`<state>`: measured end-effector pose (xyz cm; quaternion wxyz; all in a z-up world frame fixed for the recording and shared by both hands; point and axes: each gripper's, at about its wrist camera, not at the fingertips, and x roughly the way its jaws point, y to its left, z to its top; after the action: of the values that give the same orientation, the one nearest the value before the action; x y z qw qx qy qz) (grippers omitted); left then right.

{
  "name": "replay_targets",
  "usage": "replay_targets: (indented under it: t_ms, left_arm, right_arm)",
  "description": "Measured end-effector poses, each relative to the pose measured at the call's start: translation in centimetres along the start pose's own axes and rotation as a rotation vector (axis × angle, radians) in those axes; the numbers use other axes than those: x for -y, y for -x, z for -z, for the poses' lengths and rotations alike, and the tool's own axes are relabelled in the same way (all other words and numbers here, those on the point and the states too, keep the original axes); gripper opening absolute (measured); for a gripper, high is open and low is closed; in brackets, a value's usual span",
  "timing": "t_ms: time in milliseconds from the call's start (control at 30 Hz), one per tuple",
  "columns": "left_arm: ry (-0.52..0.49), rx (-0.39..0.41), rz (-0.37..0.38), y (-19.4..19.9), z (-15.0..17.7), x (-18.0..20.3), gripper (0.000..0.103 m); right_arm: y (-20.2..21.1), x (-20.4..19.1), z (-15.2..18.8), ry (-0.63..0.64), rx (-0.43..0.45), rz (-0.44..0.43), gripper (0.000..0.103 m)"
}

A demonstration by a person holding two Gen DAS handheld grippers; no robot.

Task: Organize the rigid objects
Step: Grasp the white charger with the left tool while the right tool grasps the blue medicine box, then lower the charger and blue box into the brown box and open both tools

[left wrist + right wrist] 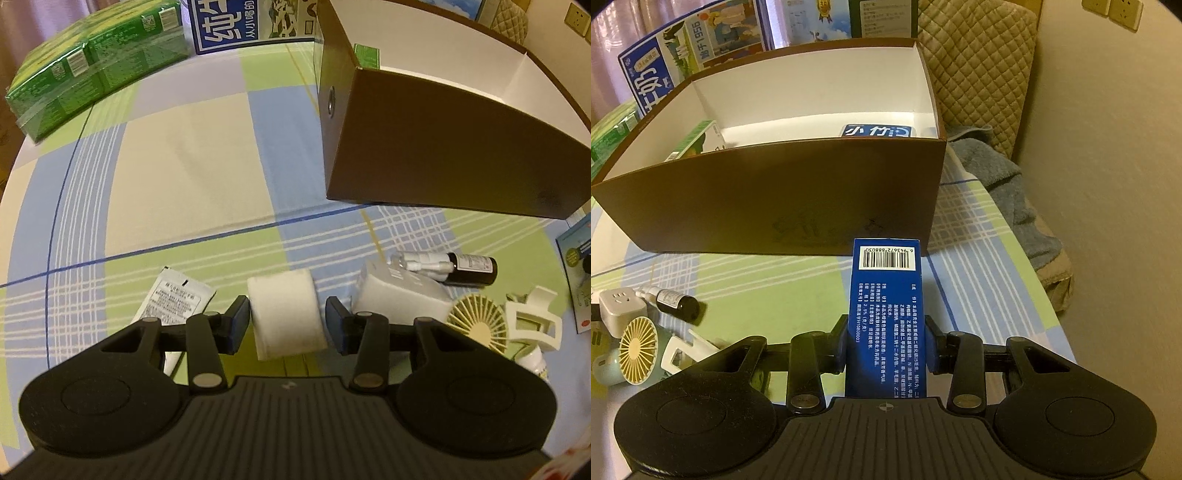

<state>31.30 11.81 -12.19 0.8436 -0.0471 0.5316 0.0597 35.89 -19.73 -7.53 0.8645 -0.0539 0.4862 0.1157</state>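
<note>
Clamping glossy blue carton [886,317]: right hand-held gripper [888,341]; left hand-held gripper [288,323] straddles white foam-like block [286,314], seemingly ungripped.

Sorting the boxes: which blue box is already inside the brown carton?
The small blue box by the carton's near wall; the other is in the right gripper.

Plaid cloth [192,155] soft and matt, brown cardboard box [443,147] matt outside and white inside, blue carton [886,314] smooth printed card, dark bottle [472,269] glossy, green packs [92,62] in shiny film, white block [284,314] rough and spongy
</note>
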Motion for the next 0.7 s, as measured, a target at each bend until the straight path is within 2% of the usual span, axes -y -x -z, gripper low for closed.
replay_targets:
  t_ms: [367, 700]
  left_arm:
    - [-0.031, 0.005, -0.003, -0.1, 0.2, 0.3, 0.036]
    - [-0.014, 0.112, 0.0, 5.2, 0.8, 0.1, 0.036]
  right_arm:
    - [0.9, 0.1, 0.0, 0.014, 0.013, -0.016, 0.036]
    - [4.6, 0.0, -0.5, 0.043, 0.073, -0.067, 0.036]
